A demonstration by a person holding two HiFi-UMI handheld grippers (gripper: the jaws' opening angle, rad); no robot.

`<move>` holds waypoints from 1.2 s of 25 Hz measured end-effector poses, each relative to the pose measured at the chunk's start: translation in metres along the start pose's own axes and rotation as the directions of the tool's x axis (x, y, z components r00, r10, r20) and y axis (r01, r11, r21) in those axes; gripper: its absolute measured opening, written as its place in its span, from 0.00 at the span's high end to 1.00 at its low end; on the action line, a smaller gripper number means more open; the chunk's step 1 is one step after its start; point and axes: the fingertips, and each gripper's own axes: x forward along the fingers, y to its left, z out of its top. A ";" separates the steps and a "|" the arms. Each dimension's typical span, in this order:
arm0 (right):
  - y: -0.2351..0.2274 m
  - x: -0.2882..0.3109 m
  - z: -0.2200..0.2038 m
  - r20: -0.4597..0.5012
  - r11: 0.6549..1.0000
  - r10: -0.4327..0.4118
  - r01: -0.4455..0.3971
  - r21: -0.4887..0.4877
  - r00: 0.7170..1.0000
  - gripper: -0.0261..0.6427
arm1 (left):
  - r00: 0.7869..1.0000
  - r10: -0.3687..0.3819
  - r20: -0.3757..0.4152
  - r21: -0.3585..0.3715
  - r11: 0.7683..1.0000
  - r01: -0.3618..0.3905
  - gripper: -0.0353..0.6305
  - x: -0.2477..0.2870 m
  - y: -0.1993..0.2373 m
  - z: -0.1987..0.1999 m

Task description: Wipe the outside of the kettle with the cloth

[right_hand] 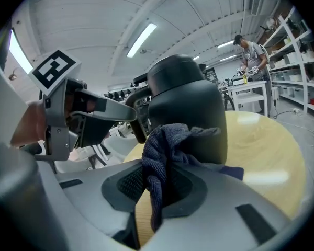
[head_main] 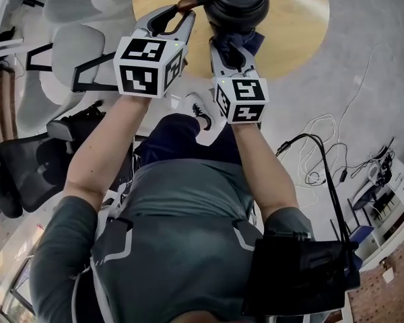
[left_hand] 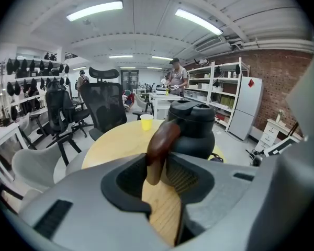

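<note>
A black kettle (head_main: 237, 5) stands on the round wooden table (head_main: 303, 25). Its brown handle (left_hand: 159, 145) sticks out to the left in the head view. My left gripper (head_main: 182, 12) is shut on that handle, which fills the space between the pads in the left gripper view. My right gripper (head_main: 232, 49) is shut on a dark blue cloth (right_hand: 165, 156). The bunched cloth presses against the near side of the kettle (right_hand: 186, 103), low on its body. In the right gripper view the left gripper (right_hand: 83, 114) shows at the left, beside the kettle.
A yellow cup (left_hand: 146, 122) stands on the far side of the table. Black office chairs (left_hand: 107, 106) are behind it and grey chairs (head_main: 74, 66) to the left. Cables (head_main: 323, 133) lie on the floor at the right. A person (left_hand: 177, 77) stands by the shelves far off.
</note>
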 end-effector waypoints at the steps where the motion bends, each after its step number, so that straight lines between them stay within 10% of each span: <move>1: 0.004 0.005 0.001 0.001 1.000 0.001 -0.001 0.003 1.000 0.84 | 1.000 -0.002 0.001 0.003 1.000 0.002 0.76 0.000 0.000 0.000; 30: 0.033 0.053 -0.015 -0.081 0.999 0.022 -0.024 -0.021 0.996 0.84 | 0.999 -0.043 0.032 0.055 0.998 0.041 0.77 -0.002 0.001 0.004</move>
